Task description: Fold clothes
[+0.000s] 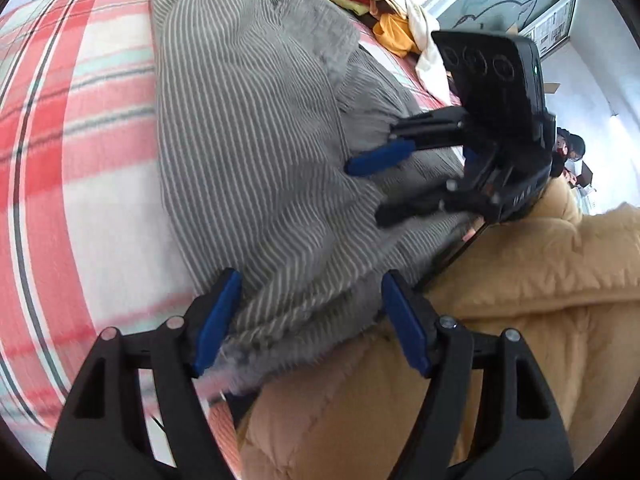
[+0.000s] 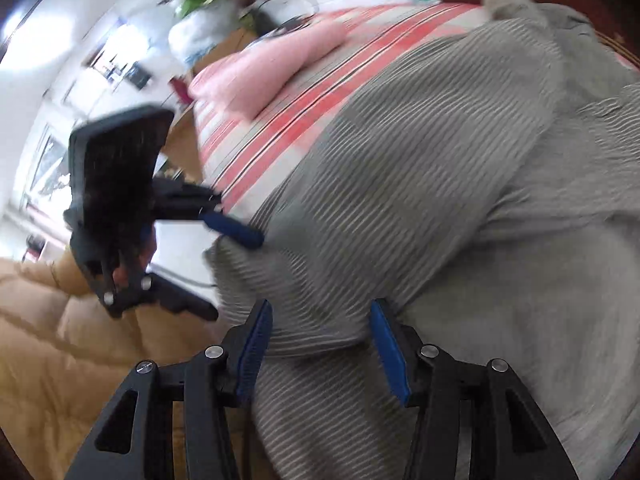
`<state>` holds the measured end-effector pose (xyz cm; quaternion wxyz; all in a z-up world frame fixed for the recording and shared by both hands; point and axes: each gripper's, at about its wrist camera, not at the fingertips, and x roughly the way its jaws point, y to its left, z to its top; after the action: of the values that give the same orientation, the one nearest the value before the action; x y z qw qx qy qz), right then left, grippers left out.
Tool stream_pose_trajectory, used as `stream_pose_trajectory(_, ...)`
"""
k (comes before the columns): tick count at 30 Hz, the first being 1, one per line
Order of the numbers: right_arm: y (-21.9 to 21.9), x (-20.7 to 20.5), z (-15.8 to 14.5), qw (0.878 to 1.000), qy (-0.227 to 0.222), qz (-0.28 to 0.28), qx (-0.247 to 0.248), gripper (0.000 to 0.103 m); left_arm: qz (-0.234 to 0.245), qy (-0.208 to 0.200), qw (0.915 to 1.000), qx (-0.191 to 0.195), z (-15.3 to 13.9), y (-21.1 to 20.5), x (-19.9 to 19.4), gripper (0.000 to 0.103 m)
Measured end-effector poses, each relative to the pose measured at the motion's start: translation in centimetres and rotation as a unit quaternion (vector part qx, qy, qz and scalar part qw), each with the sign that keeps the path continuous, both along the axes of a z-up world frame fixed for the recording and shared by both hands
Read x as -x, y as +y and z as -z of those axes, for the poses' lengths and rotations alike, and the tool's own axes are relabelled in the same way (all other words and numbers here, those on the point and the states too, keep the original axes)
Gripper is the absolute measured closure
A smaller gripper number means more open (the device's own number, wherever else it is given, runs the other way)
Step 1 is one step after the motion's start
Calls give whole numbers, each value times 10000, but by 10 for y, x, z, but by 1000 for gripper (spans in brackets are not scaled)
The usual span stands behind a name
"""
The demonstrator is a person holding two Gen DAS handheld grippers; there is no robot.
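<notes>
- Mid-fold on grey striped garment (image 1: 256, 152), spread over plaid bed (image 1: 80, 140).
- Left gripper (image 1: 312, 320) spread, straddling hem; right gripper (image 2: 320, 352) spread, nothing pinched.
- Next, likely: 2 fresh pinches at near edge.

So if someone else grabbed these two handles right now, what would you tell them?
Left gripper: fingers open around the near edge of the grey striped garment, not pinching it.
Right gripper: fingers open, fabric between them, no grip visible.
The garment lies bunched on the plaid bed cover, partly over the tan quilted coat.
More clothes wait at the far end.
Done: no neat fold yet.
Left: flatten, fold, then the pile.
</notes>
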<state>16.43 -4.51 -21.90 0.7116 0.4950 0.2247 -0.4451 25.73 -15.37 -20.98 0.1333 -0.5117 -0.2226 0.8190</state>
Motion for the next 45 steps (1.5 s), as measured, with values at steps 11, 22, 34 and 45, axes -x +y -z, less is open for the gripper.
stream_pose_trajectory(11, 29, -9, -12, 9979, -382, -20, 518, 50, -298, 178, 9987, 369, -13, 2, -45, 29)
stream_pose_trajectory(22, 146, 78, -81, 9602, -1377, 1640, 1791, 37, 27, 1290, 9891, 716, -69, 34, 4, 29)
stream_pose_trajectory(34, 299, 120, -122, 8930, -1013, 3488, 2657, 21, 1575, 367, 9855, 519, -44, 203, 171, 29)
stream_pose_trajectory(45, 257, 188, -76, 8919, -1091, 3905, 2004, 21, 1154, -226, 9748, 1894, 2, 250, 192, 32)
